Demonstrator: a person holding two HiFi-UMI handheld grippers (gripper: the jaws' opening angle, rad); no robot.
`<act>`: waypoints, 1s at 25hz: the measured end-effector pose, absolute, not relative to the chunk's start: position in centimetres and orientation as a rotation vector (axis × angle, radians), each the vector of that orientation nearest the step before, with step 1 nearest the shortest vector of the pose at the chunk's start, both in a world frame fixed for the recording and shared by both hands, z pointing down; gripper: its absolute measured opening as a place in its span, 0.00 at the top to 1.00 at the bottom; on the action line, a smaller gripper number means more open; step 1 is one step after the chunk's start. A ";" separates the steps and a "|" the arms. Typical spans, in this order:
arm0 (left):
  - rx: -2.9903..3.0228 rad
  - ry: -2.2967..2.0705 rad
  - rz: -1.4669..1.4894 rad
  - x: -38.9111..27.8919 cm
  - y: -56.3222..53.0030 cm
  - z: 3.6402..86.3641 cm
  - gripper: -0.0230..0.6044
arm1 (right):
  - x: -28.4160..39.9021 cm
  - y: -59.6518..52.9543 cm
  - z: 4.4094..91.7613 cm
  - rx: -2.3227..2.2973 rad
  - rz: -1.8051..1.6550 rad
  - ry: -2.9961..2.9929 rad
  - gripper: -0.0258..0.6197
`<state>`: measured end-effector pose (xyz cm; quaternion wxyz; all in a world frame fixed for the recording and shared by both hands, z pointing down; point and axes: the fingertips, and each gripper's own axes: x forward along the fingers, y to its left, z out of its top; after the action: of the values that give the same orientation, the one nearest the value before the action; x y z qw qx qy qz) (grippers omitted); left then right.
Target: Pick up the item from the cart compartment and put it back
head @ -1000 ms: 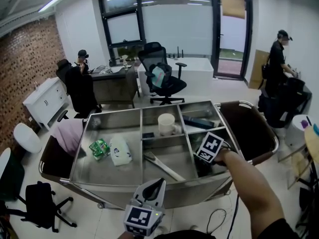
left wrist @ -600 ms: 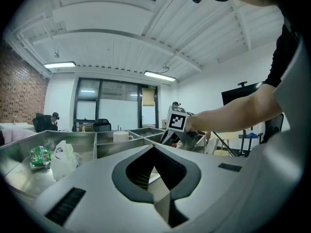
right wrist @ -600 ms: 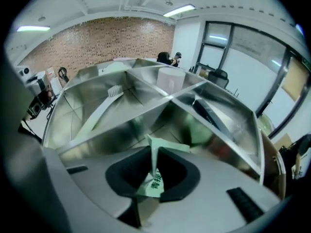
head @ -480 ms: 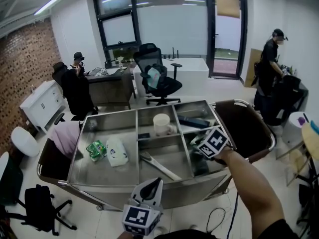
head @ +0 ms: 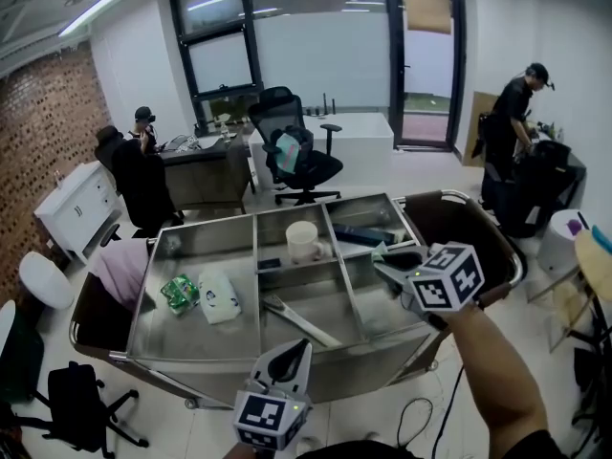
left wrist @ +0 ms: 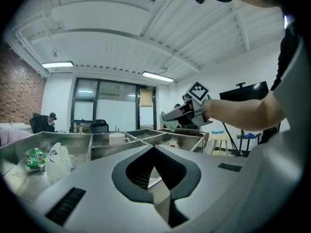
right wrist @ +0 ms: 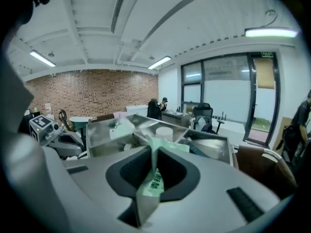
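My right gripper (head: 384, 258) hangs above the right side of the steel cart (head: 191, 357), shut on a pale green packet (head: 379, 251). In the right gripper view the packet (right wrist: 154, 182) is pinched upright between the jaws of that gripper (right wrist: 154, 154), with green print on it. The left gripper view shows the right gripper (left wrist: 181, 115) from the side, the packet (left wrist: 167, 122) at its tip. My left gripper (head: 293, 354) waits shut and empty in front of the cart's near wall; its jaws (left wrist: 154, 150) meet with nothing between them.
The cart's other compartments hold a white mug (head: 299, 240), a green snack pack (head: 184, 291), a white bag (head: 220, 297), a metal tool (head: 298, 322) and a dark flat object (head: 365, 235). Brown bags hang at both cart ends. Office chairs, desks and people stand beyond.
My right gripper has come up out of the cart's right front compartment with the green packet and moved a little right. The left gripper has stayed where it was.
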<state>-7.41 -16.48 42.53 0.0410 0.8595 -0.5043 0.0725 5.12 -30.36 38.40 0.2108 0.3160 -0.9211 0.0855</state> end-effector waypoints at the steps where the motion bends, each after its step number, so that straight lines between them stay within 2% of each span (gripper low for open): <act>1: 2.631 -1.542 0.225 -7.3 -16.5 42.6 0.96 | 5.3 -29.7 37.5 0.896 0.227 -2.587 0.86; 12: 2.632 -1.543 0.207 -7.2 -16.6 42.4 0.96 | 8.0 -20.6 33.3 1.040 0.131 -2.748 0.86; 25: 2.660 -1.532 0.203 -6.4 -16.0 41.5 0.96 | 11.1 -14.0 34.2 1.167 0.181 -2.809 0.86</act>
<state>-6.41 -16.04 41.50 0.0327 0.8643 -0.4976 0.0660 11.06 -14.03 34.23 0.0471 0.3827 -0.9208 0.0592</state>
